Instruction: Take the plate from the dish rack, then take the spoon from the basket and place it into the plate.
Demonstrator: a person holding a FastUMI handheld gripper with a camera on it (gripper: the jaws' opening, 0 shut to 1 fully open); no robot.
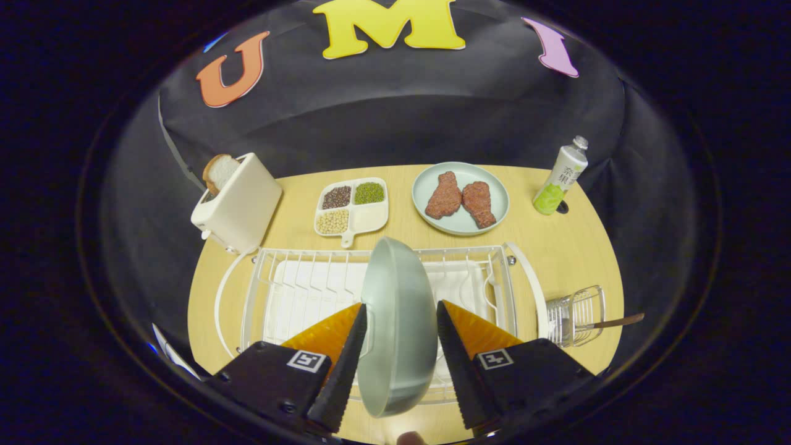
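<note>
Step one in hand: grey-green plate [395, 327] is seen on edge over the white dish rack [494, 272], gripper [398, 364] fingers flanking it; clamping cannot be confirmed. Next, plate set down, spoon [609, 322] fetched from wire basket [578, 312].

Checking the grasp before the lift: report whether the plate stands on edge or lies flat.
On edge: the plate stands upright in the dish rack, between the tongs fingers; contact cannot be told.

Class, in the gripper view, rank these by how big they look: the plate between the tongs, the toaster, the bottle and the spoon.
1. Plate, though it stands nearest the camera, which inflates it.
2. Toaster.
3. Bottle and spoon: too alike to rank; the spoon is partly hidden in its basket.
</note>
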